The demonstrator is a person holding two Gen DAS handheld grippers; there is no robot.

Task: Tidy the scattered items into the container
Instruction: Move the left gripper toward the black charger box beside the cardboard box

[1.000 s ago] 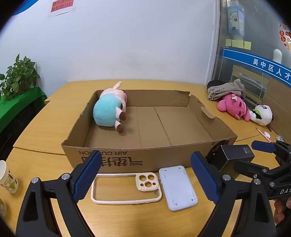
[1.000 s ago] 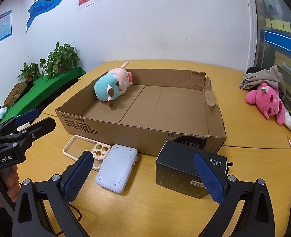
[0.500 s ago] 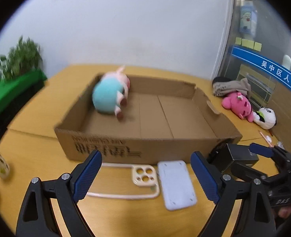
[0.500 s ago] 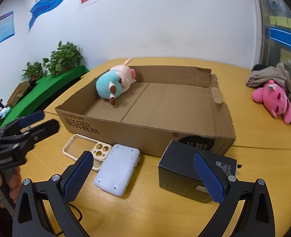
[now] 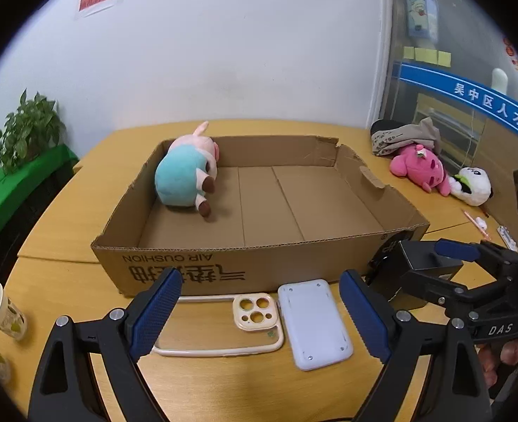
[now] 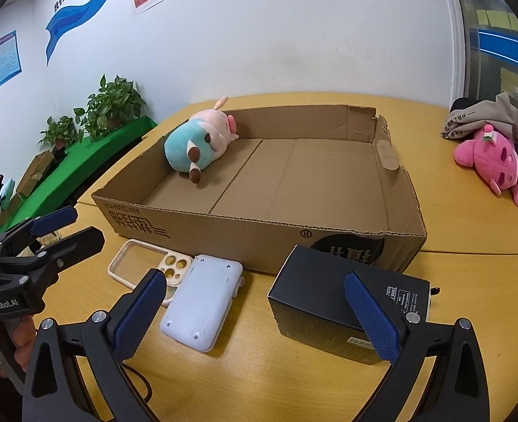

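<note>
An open cardboard box (image 5: 188, 270) (image 6: 202, 232) lies on the wooden table with a teal and pink plush pig (image 5: 186, 176) (image 6: 197, 142) in its far left corner. In front of the box lie a cream phone case (image 5: 248, 320) (image 6: 146, 262), a white flat device (image 5: 313, 320) (image 6: 202, 307) and a black box (image 5: 420, 263) (image 6: 343, 304). My left gripper (image 5: 259, 316) is open and empty above the case and the white device. My right gripper (image 6: 255, 311) is open and empty, over the gap between the white device and the black box.
A pink plush (image 5: 420, 168) (image 6: 494, 161), a panda plush (image 5: 473, 186) and a grey cloth bundle (image 5: 403, 137) lie at the table's right. A paper cup (image 5: 2, 309) stands at the left edge. Potted plants (image 6: 111, 102) stand on a green ledge to the left.
Both grippers have moved slightly and stay open. The left view tilted down, then back up; the right gripper came a little closer to the black box. No item has moved.
</note>
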